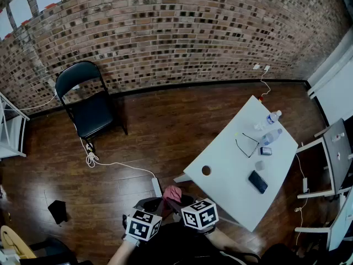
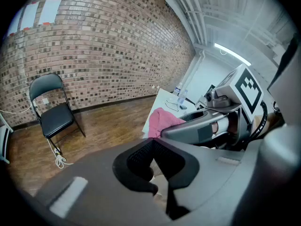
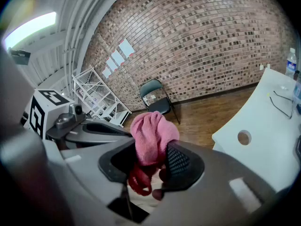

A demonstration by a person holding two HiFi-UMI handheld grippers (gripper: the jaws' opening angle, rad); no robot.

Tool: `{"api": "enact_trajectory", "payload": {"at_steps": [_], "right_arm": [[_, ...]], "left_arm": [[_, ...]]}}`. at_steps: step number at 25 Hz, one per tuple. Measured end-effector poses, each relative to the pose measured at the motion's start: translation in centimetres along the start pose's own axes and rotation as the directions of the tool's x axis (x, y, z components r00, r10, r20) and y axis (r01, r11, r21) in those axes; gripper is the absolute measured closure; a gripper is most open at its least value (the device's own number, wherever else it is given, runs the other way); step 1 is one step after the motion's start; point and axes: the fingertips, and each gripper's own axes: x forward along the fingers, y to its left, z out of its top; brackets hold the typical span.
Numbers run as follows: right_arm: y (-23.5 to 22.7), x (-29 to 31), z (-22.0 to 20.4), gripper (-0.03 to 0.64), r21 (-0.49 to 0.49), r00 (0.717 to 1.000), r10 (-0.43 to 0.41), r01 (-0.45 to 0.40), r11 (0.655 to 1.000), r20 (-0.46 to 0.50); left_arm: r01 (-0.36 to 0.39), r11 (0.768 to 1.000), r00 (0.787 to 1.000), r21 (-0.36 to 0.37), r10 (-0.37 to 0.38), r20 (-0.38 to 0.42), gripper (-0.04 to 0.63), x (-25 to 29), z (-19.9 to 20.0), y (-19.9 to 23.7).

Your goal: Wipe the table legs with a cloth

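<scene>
You had the pink cloth [image 3: 149,136] clamped in your right gripper [image 3: 148,167], your left gripper [image 2: 158,174] closed and empty, near the white table [image 1: 229,162].

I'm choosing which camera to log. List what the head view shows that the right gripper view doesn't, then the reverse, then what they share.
Only the head view: the white cable coiled on the floor and a small black object lying on the boards.
Only the right gripper view: the ceiling light strip, and the right hand-held gripper seen close, its jaws shut on the pink cloth.
Both: the cloth, the white table with its round hole, the black folding chair and the brick wall.
</scene>
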Motion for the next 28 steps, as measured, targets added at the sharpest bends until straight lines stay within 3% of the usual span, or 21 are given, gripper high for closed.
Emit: {"api": "enact_trajectory", "payload": {"at_steps": [14, 28], "right_arm": [[-2.0, 0.0, -1.6, 0.48, -0.03, 0.998, -0.055, 0.054, 0.998, -0.036], [-8.8, 3.5, -4.3, 0.48, -0.017, 0.98, -0.156, 0.156, 0.988, -0.122]], "left_arm": [[0.008, 1.0, 0.999, 0.015, -0.008, -0.038, 0.594, 0.5, -1.2, 0.1], [-0.003, 0.998, 0.994, -0.055, -0.003, -0.108, 0.594, 2.4, -5.0, 1.5]]}}
